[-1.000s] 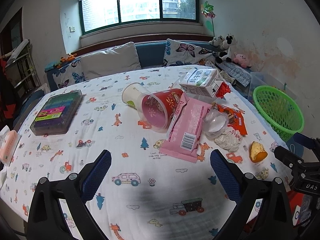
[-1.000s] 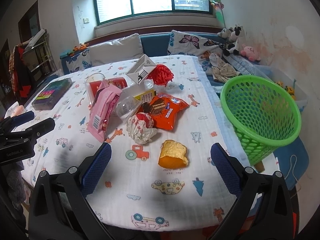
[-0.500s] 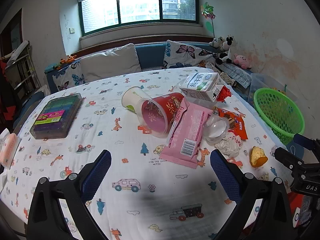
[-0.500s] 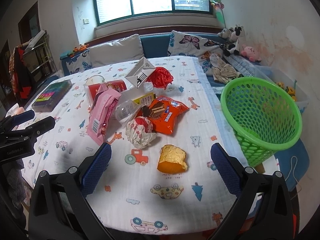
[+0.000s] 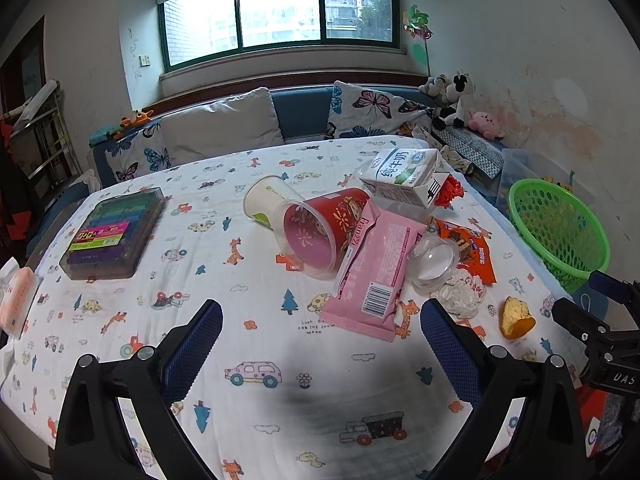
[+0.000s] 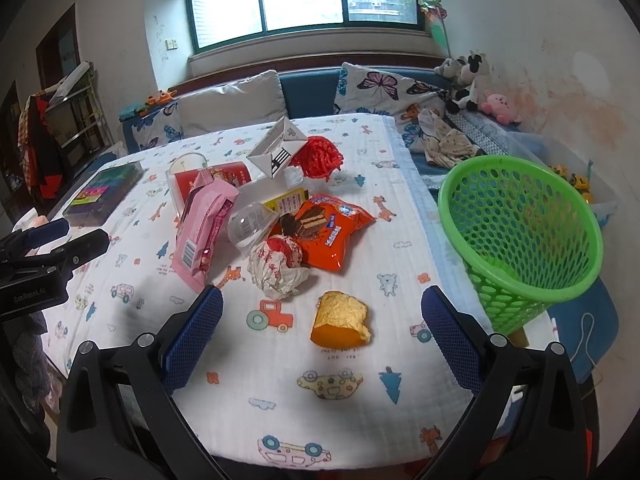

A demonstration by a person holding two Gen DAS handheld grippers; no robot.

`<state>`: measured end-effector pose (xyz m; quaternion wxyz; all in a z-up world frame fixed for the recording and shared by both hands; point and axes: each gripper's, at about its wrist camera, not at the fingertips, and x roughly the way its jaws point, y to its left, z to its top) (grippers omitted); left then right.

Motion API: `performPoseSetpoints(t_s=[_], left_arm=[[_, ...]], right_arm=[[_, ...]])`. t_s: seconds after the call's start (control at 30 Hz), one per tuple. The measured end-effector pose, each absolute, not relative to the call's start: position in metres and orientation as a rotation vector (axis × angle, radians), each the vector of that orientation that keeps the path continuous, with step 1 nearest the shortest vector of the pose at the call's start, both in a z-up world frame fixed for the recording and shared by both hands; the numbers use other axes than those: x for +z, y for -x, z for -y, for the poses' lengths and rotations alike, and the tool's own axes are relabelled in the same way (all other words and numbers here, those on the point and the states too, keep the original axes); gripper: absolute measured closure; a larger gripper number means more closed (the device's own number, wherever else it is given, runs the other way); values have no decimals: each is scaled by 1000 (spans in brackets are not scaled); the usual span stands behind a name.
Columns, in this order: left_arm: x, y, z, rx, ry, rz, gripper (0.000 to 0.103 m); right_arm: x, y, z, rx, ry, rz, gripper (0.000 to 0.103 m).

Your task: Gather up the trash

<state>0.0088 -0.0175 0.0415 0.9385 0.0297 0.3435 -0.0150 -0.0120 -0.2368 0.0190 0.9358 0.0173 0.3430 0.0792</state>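
Trash lies in a heap on the table: a pink wrapper [image 5: 374,272] [image 6: 202,226], a red cup [image 5: 320,228], a white paper cup [image 5: 262,200], a milk carton [image 5: 404,176] [image 6: 278,152], a clear plastic cup [image 5: 434,258] [image 6: 250,226], an orange snack bag [image 6: 330,232] [image 5: 470,248], crumpled paper [image 6: 276,268] [image 5: 460,296] and an orange peel [image 6: 340,320] [image 5: 514,318]. A green basket [image 6: 520,236] [image 5: 558,226] stands off the table's right edge. My left gripper [image 5: 320,342] is open and empty, short of the pink wrapper. My right gripper [image 6: 322,338] is open and empty, its fingers either side of the peel.
A box of coloured pens [image 5: 114,232] [image 6: 104,192] lies at the table's left. A pink pack [image 5: 16,300] sits on the left edge. A sofa with cushions [image 5: 224,128] and plush toys [image 6: 468,76] runs behind the table. A red pom-pom [image 6: 320,156] lies by the carton.
Both grippers have drawn back and risen a little, so the trash heap looks slightly farther away. Nothing on the table has moved, and both grippers stay open.
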Motion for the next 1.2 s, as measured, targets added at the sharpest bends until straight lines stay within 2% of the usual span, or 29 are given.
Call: performPoseSetpoints(t_s=[0.57, 1.03, 1.2], left_arm=[[34, -29, 20, -38, -61, -737, 7], [15, -62, 21, -38, -52, -803, 7], [9, -69, 13, -22, -39, -827, 7]], right_arm=[[3, 3, 244, 185, -14, -742, 4], [-10, -36, 241, 248, -37, -805, 4], [-19, -49, 224, 299, -19, -832, 8]])
